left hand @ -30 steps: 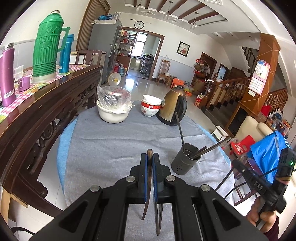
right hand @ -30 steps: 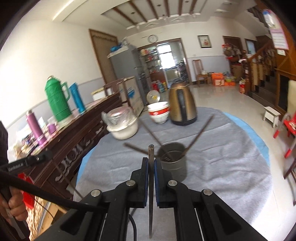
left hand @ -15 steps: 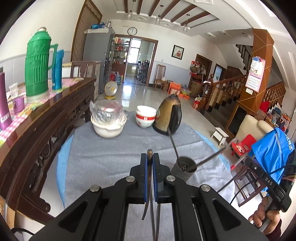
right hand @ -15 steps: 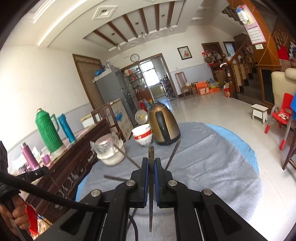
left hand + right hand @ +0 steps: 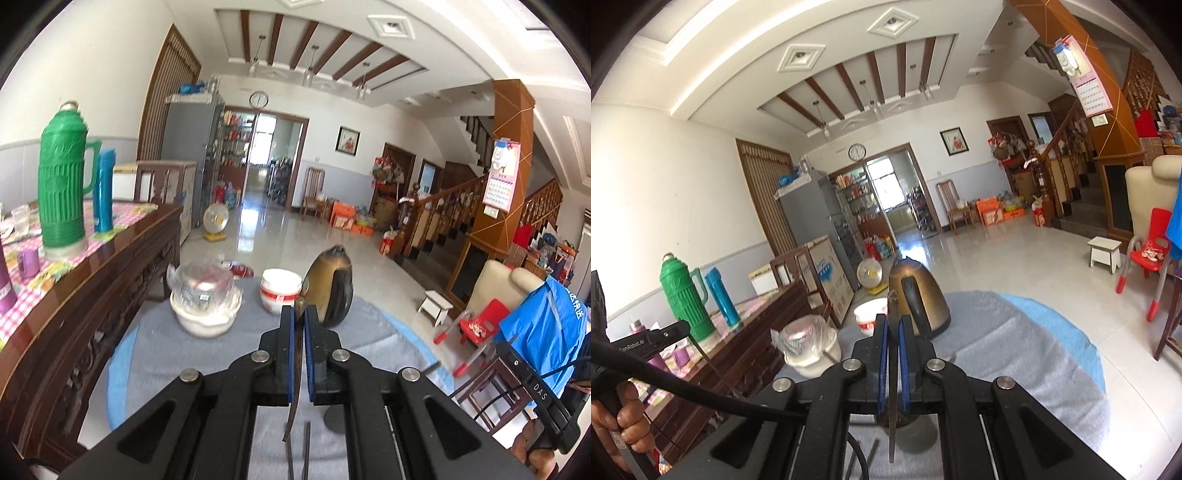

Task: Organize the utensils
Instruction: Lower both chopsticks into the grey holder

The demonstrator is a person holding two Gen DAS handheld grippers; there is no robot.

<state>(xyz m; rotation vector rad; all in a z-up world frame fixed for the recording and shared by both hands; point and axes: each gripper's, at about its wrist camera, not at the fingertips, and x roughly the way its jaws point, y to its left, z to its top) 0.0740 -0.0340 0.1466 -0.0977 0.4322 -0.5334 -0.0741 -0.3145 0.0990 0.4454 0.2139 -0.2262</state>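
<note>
Left gripper (image 5: 299,325): jaws are pinching a thin dark utensil (image 5: 295,373), closed narrow around it.
Right gripper (image 5: 893,334): jaws are clamping a slim flat utensil (image 5: 892,384) upright.
Holder (image 5: 912,434): sitting on the counter (image 5: 1015,362) directly below the right jaws, mostly hidden.
Kettle (image 5: 916,302): standing just beyond the jaws.
Handling: likely light, stiff, slippery; mid-shaft grips are looking sensible.
</note>
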